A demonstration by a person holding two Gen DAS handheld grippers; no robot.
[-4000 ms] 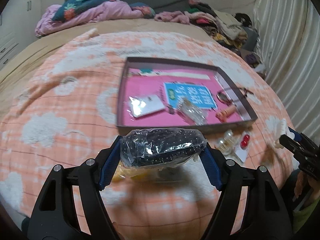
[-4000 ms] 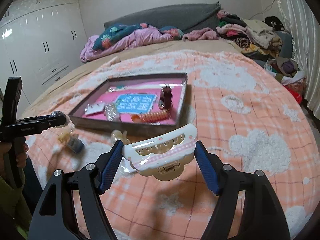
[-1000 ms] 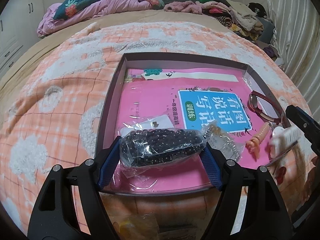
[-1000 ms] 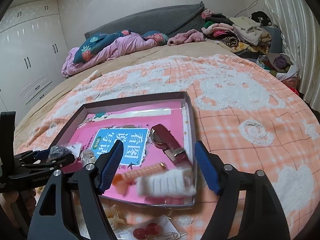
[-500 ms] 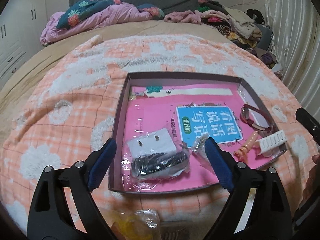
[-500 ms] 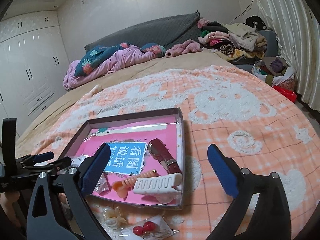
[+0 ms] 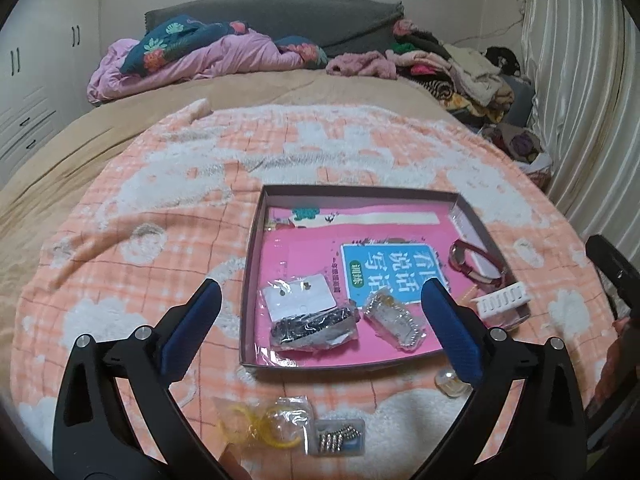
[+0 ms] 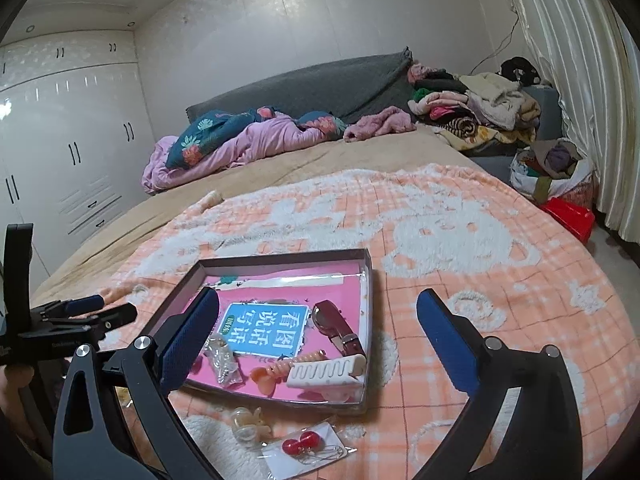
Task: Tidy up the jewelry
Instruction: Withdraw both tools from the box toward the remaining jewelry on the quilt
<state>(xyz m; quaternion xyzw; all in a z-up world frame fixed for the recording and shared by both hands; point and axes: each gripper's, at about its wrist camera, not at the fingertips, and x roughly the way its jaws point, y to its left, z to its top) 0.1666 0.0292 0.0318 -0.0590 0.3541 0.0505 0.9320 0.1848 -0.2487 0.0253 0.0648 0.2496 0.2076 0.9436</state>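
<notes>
The bag of black beads (image 7: pixel 314 327) lies in the near left part of the tray (image 7: pixel 253 264), between and beyond the tips of my left tongs (image 7: pixel 320 334), which stand wide apart and hold nothing. Touching its far side is a white earring card (image 7: pixel 300 302); just to its right lies a clear packet with a silvery chain (image 7: pixel 394 322). Beyond these, the tray floor shows a pink sheet with a blue printed label (image 7: pixel 390 272). A dark red watch (image 7: pixel 474 262) lies by the right wall, and the white hair clip (image 7: pixel 502 303) rests at the near right corner, partly on the rim.

From my right tongs (image 8: pixel 318 340), also spread wide and empty, the hair clip (image 8: pixel 326 372) sits low between the tips, beside an orange spiral hair tie (image 8: pixel 280 368). The watch (image 8: pixel 334 326) lies just beyond them.

Outside the tray, on the peach checked blanket (image 7: pixel 140 280), a packet of yellow rings (image 7: pixel 262 424) and a small packet of metal pieces (image 7: pixel 340 438) lie near my left tongs. By my right tongs lie a clear small claw clip (image 8: pixel 246 426) and a card of red ball earrings (image 8: pixel 306 450).

My left tongs (image 8: pixel 86 306) show at the left edge of the right view, level with the tray.
</notes>
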